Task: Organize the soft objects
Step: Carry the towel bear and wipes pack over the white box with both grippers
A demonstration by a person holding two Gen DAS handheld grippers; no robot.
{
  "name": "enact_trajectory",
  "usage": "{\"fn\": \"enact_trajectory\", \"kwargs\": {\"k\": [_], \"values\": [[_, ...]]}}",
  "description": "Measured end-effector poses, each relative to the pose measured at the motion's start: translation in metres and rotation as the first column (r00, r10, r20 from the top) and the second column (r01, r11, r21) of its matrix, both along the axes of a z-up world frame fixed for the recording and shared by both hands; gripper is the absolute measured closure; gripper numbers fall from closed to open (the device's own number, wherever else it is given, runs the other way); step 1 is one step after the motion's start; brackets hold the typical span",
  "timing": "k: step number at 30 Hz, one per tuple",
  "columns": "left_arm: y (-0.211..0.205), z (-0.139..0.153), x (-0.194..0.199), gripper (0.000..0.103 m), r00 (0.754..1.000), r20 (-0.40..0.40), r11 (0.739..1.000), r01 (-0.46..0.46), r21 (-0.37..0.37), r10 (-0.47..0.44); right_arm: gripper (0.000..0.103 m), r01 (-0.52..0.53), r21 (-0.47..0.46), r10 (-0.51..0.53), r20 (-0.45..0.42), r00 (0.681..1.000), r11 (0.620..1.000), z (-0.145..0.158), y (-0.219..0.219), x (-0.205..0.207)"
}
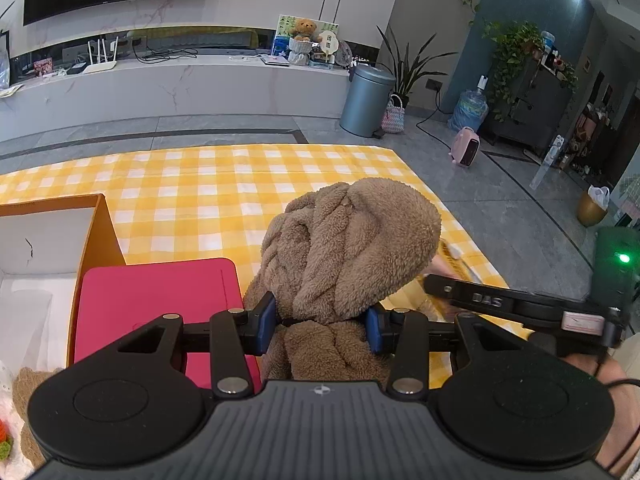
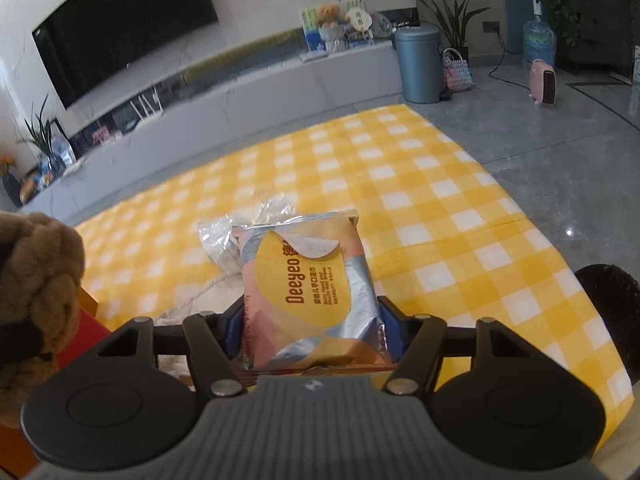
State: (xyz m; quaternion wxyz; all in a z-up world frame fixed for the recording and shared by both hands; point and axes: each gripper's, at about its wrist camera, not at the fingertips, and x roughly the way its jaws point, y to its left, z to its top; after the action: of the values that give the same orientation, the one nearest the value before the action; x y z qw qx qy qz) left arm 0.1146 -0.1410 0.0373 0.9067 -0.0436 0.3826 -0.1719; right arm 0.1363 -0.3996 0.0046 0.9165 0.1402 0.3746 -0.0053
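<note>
My left gripper [image 1: 322, 326] is shut on a brown fuzzy braided plush [image 1: 344, 252] and holds it above the yellow checked cloth [image 1: 224, 192]; the plush also shows at the left edge of the right wrist view [image 2: 38, 280]. My right gripper [image 2: 310, 332] is shut on a soft Deeyeo wet-wipes pack [image 2: 308, 276], held above the cloth [image 2: 440, 220]. The right gripper's body shows in the left wrist view [image 1: 520, 308], just right of the plush. An open cardboard box [image 1: 44, 248] with a pink pad [image 1: 156, 308] beside it lies to the left.
A crumpled clear plastic wrapper [image 2: 224, 236] lies on the cloth beyond the pack. A woven item and knitted bits sit at the lower left [image 1: 20, 396]. A grey bin [image 1: 368, 100], a pink heater [image 1: 464, 148] and a TV bench [image 1: 160, 80] stand beyond.
</note>
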Motion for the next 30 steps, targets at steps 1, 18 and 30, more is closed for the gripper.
{"fn": "enact_trajectory", "kwargs": {"k": [1,18,30], "values": [[0.0,0.0,-0.001,0.053,1.0,0.001,1.0,-0.001,-0.003,0.001,0.039,0.007,0.003,-0.007,0.004,1.0,1.0,0.002,-0.001,-0.003],[0.021,0.023,-0.019,0.053,0.994,0.08,0.996,-0.079,0.041,0.075,0.039,-0.091,0.025,0.088,0.103,0.991,0.996,0.035,0.032,-0.019],[0.125,0.054,-0.046,0.053,0.974,0.094,0.974,-0.197,-0.11,0.207,0.04,-0.302,0.118,0.283,0.149,0.947,0.946,0.066,0.105,-0.034]]}}
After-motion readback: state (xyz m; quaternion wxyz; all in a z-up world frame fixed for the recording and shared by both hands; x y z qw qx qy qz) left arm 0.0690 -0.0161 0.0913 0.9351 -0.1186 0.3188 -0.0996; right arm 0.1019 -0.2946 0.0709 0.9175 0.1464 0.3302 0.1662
